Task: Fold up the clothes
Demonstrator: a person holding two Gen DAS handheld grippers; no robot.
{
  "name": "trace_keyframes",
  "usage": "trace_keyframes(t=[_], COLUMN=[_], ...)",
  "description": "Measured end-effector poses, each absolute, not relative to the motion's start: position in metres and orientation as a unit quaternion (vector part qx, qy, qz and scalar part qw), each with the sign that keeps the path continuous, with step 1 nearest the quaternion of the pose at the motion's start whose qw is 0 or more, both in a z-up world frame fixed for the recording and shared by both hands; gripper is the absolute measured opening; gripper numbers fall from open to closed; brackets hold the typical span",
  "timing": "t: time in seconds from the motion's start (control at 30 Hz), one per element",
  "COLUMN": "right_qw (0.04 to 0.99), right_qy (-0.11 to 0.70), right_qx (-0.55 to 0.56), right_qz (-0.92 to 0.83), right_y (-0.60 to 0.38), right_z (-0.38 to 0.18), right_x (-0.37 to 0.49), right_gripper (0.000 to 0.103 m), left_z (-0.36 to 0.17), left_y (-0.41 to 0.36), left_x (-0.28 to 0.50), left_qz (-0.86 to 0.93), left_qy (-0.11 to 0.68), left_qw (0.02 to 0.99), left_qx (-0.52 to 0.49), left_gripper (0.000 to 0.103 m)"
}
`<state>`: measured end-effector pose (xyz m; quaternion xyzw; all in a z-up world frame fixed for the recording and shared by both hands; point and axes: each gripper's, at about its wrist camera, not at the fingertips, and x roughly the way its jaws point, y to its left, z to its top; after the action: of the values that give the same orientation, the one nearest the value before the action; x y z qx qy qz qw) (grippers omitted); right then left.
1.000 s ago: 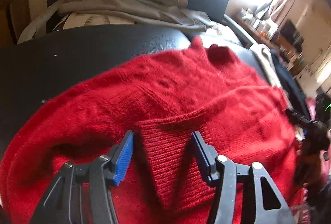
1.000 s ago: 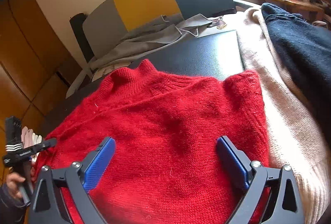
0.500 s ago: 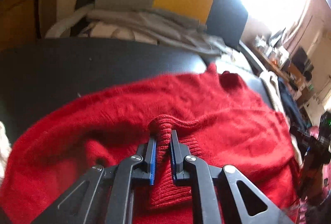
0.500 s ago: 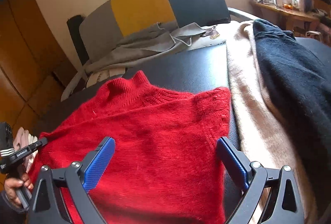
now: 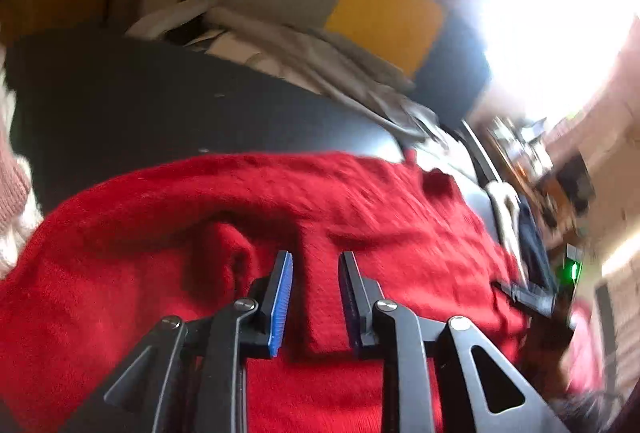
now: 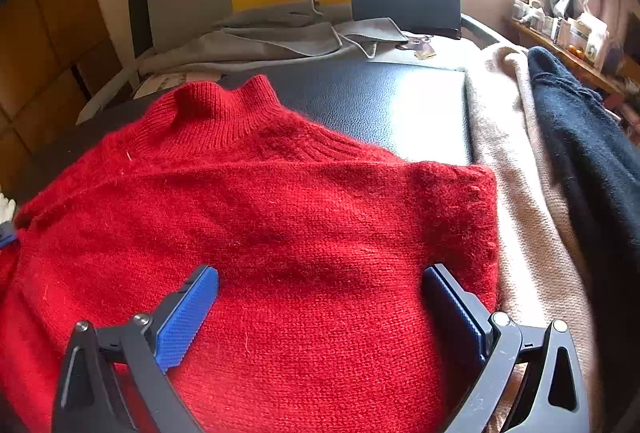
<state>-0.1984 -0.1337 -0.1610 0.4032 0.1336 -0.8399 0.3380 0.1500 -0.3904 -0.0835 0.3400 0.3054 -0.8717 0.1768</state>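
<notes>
Left wrist view shows the left gripper [image 5: 315, 299] now lifting the red sweater's [image 5: 360, 201] sleeve, jaws clamped on it, starting a fold, while the right gripper's [image 6: 320, 309] jaws stay wide apart.

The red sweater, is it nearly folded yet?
Not nearly. The red sweater lies spread flat on the black table, collar away from the grippers, and its right edge looks tucked in straight. In hand: the left gripper pinches a strip of the knit, probably a sleeve. The right gripper hovers open over the body. Left to do: lay that strip across, then fold the body up.
</notes>
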Motion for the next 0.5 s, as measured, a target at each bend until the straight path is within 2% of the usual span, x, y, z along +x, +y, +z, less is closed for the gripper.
trace_keyframes(t=[0.1, 0.23, 0.33, 0.5], right_qw=[0.349, 0.386, 0.385, 0.384], right_qy=[0.149, 0.185, 0.191, 0.201], right_qx=[0.386, 0.369, 0.372, 0.376], right_qz=[-0.841, -0.825, -0.823, -0.819], right_y=[-0.142, -0.161, -0.163, -0.166], right_z=[-0.149, -0.145, -0.152, -0.164], right_x=[-0.177, -0.134, -0.128, -0.118], right_gripper=[0.103, 0.103, 0.103, 0.103], left_z=[-0.089, -0.115, -0.106, -0.085], left_y=[-0.359, -0.335, -0.326, -0.329], left_x=[0.138, 0.122, 0.133, 0.211], left_qz=[-0.881, -0.862, -0.868, -0.878], left_qy=[0.259, 0.228, 0.225, 0.264], left_qw=[0.148, 0.167, 0.183, 0.198], left_qx=[0.368, 0.422, 0.404, 0.346], left_gripper=[0.028, 0.031, 0.031, 0.032])
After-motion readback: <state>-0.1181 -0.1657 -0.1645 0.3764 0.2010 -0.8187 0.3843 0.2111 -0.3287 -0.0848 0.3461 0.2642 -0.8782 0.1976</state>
